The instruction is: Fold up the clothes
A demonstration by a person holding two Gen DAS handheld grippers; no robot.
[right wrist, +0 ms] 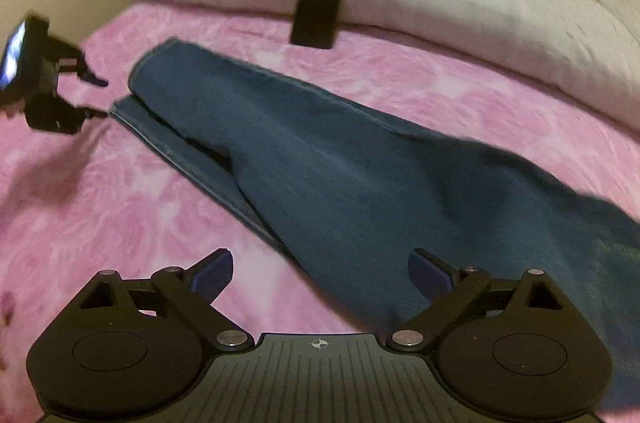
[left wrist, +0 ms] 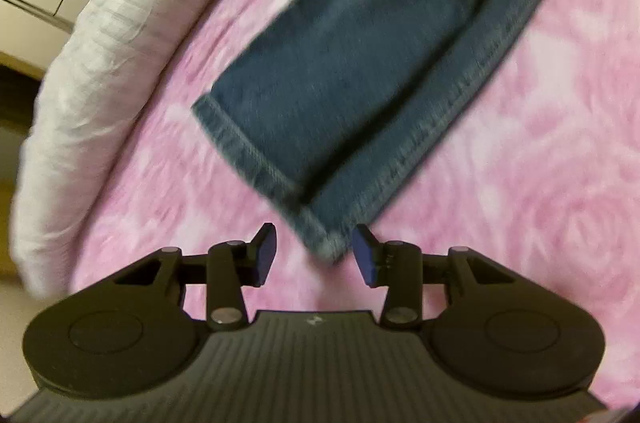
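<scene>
Two grippers are seen over a pink bedspread (left wrist: 520, 151), and neither has hold of anything. The left gripper (left wrist: 314, 253) is held partly open, its blue pads (left wrist: 266, 251) standing apart on either side of the hem corner of the jeans (left wrist: 360, 63); a gap is visible between each pad and the denim, so the cloth is not pinched. In the right wrist view the same gripper (right wrist: 96, 97) is seen at the far left, its fingertips just beside the hem end of the jeans (right wrist: 320, 175), apart from the cloth as far as the blur allows it to be told. The right gripper (right wrist: 320, 279) is spread wide, with the near edge of the jeans lying between and below its pads (right wrist: 212, 275); whether they touch the cloth cannot be told.

The jeans are laid flat on the bedspread, folded lengthwise with one leg stacked on the other. In the right wrist view the long axis is run from the hems at upper left to the wider part at lower right. In the left wrist view the hems are pointed toward the camera and the legs are stretched away to upper right.

A white pillow (right wrist: 440, 3) is set along the far edge of the bed, and a black phone (right wrist: 318, 5) is leaned against it, near the jeans but not touching them.
</scene>
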